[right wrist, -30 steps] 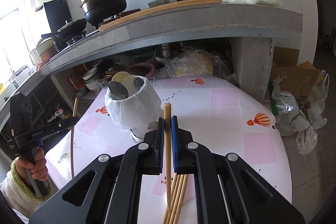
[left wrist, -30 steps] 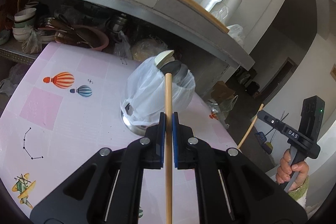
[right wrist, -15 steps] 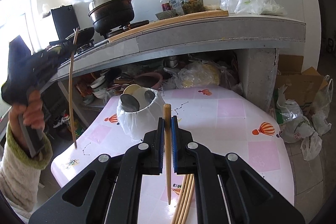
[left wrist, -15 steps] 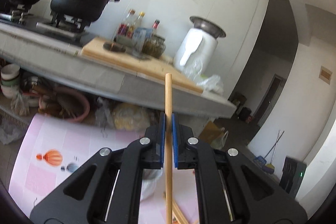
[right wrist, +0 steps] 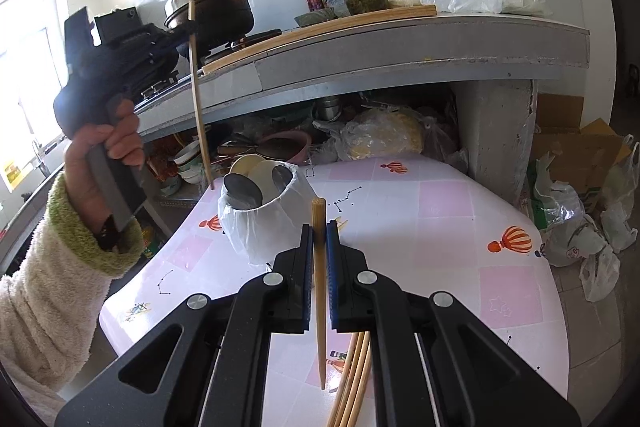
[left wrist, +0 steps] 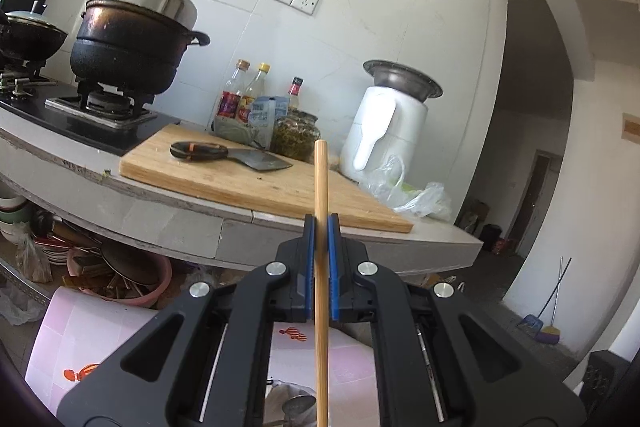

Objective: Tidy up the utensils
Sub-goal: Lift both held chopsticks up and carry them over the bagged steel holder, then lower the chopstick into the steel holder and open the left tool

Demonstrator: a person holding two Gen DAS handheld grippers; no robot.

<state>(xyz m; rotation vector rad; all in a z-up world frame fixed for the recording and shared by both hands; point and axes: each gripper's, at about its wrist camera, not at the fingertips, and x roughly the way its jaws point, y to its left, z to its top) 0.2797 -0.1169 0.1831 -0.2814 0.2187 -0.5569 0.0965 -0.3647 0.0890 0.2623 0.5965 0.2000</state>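
Note:
My left gripper [left wrist: 320, 227] is shut on a bamboo chopstick [left wrist: 321, 267], held upright high above the table. In the right wrist view the left gripper [right wrist: 184, 31] holds that chopstick [right wrist: 199, 99] with its lower tip just above the rim of the utensil holder [right wrist: 264, 215], a cup wrapped in a white plastic bag with spoons in it. My right gripper [right wrist: 319, 231] is shut on another chopstick [right wrist: 319, 291], held above the table. Several more chopsticks [right wrist: 352, 375] lie on the table below it.
The pink patterned table [right wrist: 440, 227] stands before a concrete counter [right wrist: 400, 55] with a cutting board and cleaver [left wrist: 232, 155], a pot [left wrist: 132, 43], bottles and a white appliance [left wrist: 388, 131]. Bowls and bags clutter the shelf below. Plastic bags [right wrist: 592, 227] lie on the floor right.
My left gripper has risen and tilted up, turning its chopstick upright and bringing its tip over the holder. My right gripper has lifted its chopstick slightly off the pile.

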